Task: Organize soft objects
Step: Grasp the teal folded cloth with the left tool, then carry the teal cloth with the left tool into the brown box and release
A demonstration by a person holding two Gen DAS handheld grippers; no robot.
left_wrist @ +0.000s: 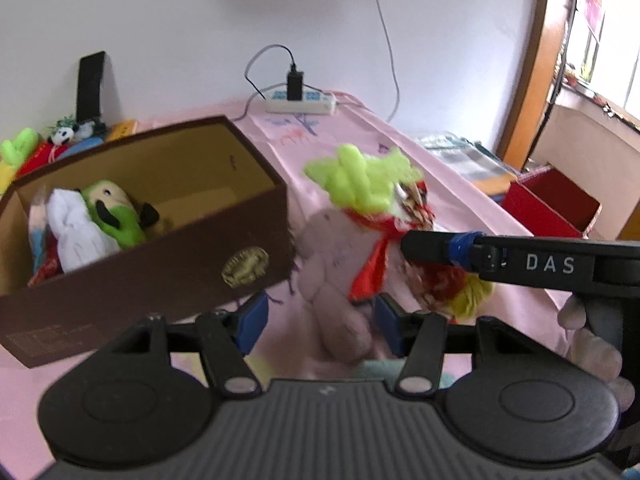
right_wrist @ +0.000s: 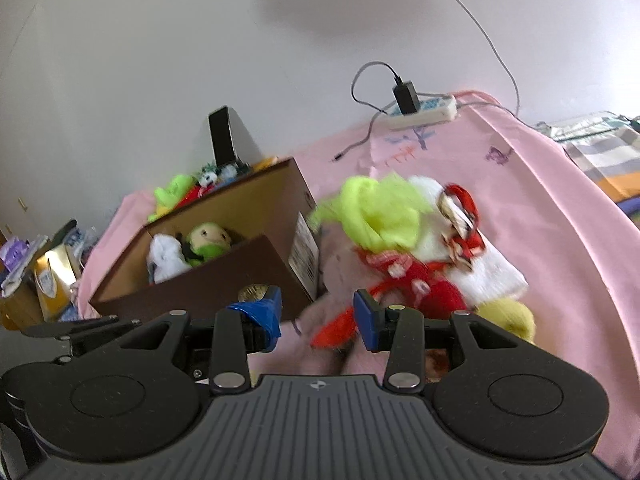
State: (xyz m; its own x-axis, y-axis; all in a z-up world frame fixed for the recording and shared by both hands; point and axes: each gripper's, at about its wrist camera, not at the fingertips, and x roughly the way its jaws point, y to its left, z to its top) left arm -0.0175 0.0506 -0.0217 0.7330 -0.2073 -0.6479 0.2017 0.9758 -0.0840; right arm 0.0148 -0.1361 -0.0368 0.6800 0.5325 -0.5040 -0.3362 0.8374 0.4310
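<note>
A pile of soft toys lies on the pink cloth [left_wrist: 328,148]: a grey-pink plush [left_wrist: 332,264], a lime green plush [left_wrist: 360,180] on top of it, and red fabric [left_wrist: 372,264]. In the right wrist view the same lime plush [right_wrist: 380,216] lies beside a white cloth [right_wrist: 496,272] and a red toy [right_wrist: 436,292]. My left gripper [left_wrist: 320,318] is open just in front of the grey-pink plush, its pads clear of it. My right gripper [right_wrist: 316,316] is open too, and its finger [left_wrist: 440,246] reaches in over the pile from the right. An open brown box [left_wrist: 160,264] holds a white plush [left_wrist: 80,232] and a green doll [left_wrist: 116,212].
A power strip [left_wrist: 300,102] with a black charger and cables lies at the cloth's far edge. More toys [left_wrist: 24,148] and a black slab [left_wrist: 91,84] stand behind the box. A red box [left_wrist: 552,208] is off to the right. A hand [left_wrist: 592,344] holds the right gripper.
</note>
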